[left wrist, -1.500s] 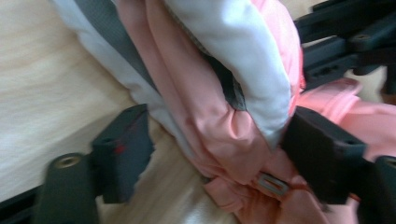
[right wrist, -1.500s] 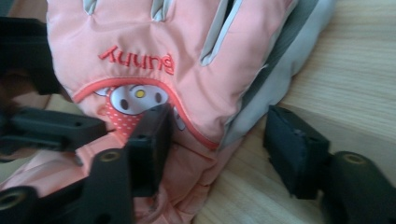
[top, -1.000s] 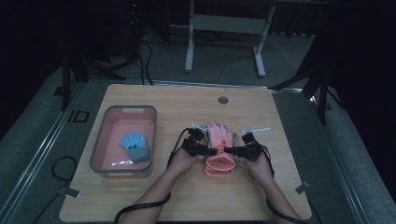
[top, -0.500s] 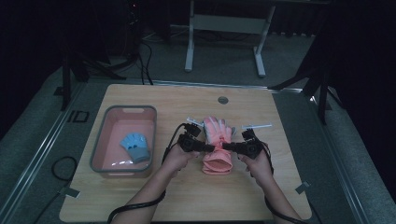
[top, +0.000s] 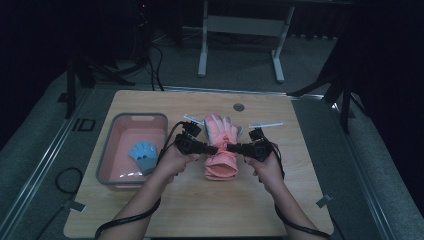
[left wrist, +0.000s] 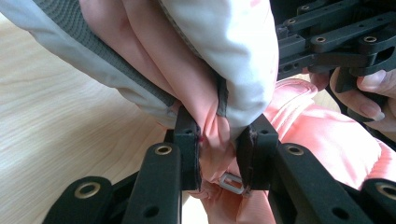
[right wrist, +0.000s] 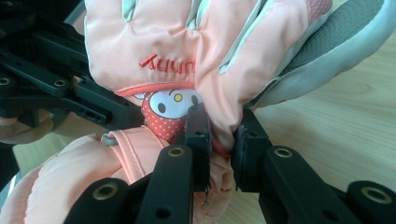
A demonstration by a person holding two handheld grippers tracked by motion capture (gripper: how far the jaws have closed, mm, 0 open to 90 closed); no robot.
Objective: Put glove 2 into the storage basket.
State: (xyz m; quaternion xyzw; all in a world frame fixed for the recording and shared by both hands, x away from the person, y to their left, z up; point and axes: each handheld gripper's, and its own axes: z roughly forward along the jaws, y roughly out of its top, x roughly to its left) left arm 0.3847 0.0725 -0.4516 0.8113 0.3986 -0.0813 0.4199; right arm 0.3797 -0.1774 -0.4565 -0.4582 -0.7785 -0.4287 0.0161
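Left hand-held gripper and right hand-held gripper pinching pink glove — fingers pointing away, cuff toward person.

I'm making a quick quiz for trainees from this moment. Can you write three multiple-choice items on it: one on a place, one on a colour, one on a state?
1. Where is the blue glove?
A. In the tub
B. On the floor
C. On the pink glove

2. What colour is the glove held between the grippers?
A. Green
B. Pink
C. Black

3. How is the left gripper?
A. Wide open
B. Lying on the table
C. Shut on glove fabric

Answers: 1 A, it lies inside the tub; 2 B, pink fabric shows; 3 C, its jaws pinch fabric.
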